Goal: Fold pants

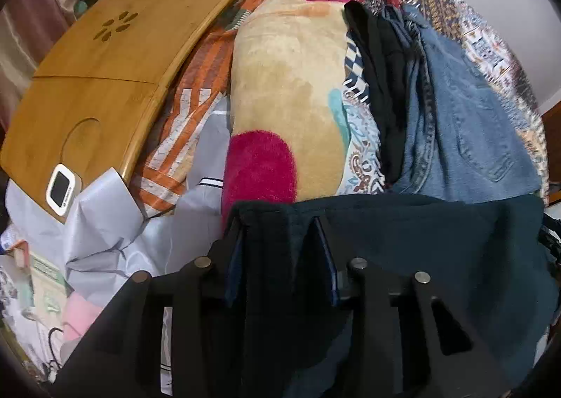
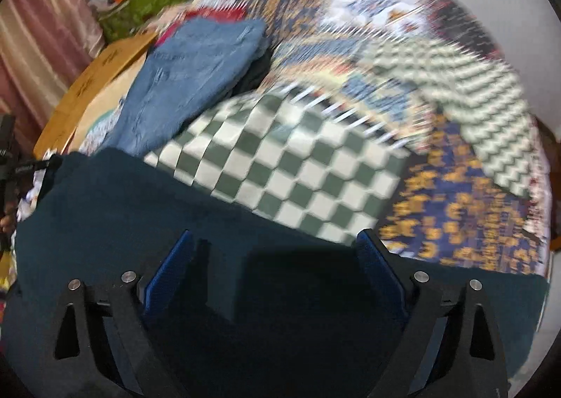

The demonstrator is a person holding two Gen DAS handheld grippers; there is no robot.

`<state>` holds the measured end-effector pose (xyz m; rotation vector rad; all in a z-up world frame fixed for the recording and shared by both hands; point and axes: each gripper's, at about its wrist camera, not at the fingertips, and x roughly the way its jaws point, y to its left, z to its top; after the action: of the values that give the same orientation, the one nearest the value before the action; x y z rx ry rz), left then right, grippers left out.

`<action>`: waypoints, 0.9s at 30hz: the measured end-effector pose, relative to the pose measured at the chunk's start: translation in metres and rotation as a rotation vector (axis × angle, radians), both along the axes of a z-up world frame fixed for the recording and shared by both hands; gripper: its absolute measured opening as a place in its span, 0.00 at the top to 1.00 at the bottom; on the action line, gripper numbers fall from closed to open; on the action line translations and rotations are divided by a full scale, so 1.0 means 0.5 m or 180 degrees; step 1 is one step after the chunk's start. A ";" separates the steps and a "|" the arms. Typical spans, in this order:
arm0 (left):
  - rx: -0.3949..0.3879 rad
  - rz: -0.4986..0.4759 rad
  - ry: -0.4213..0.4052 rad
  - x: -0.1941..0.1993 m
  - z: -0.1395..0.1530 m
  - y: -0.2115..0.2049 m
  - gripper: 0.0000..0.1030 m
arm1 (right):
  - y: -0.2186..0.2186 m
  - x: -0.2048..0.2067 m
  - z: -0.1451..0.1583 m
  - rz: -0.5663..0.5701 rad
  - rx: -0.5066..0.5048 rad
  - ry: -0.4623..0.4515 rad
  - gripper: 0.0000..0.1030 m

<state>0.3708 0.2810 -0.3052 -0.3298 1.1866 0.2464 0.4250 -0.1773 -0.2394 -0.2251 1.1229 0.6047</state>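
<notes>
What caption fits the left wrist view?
Left gripper pinching dark teal pants before a heaped bed.

Matt dark cloth pants (image 1: 438, 243), faded blue denim jeans (image 1: 466, 138), a fuzzy fleece blanket (image 1: 291, 82), a smooth wooden tray (image 1: 115, 58).

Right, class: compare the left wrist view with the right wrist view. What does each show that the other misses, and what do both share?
Only the left wrist view shows the beige blanket with pink patches, the small white device on the wooden board, and the left hand-held gripper shut on the dark teal pants.

Only the right wrist view shows the green-and-white checkered cloth, the zigzag cloth, and the right hand-held gripper, jaws wide apart over the pants.

Both show the pants, the blue jeans and the wooden board.
</notes>
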 end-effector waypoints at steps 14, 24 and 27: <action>0.0199 0.0000 -0.0228 -0.035 0.081 -0.021 0.92 | 0.028 -0.050 0.001 -0.0067 0.0041 -0.0121 0.89; 0.0341 0.0124 -0.0829 -0.007 0.262 0.013 0.93 | 0.030 -0.028 0.120 -0.0228 0.0047 -0.0647 0.91; 0.0269 0.0116 -0.0987 0.013 0.312 0.015 0.93 | 0.031 -0.006 0.179 -0.0327 0.0113 -0.0856 0.91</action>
<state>0.3772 0.2887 -0.1490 -0.3034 0.8627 0.2658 0.4223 -0.1619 -0.1497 -0.2100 0.8579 0.4865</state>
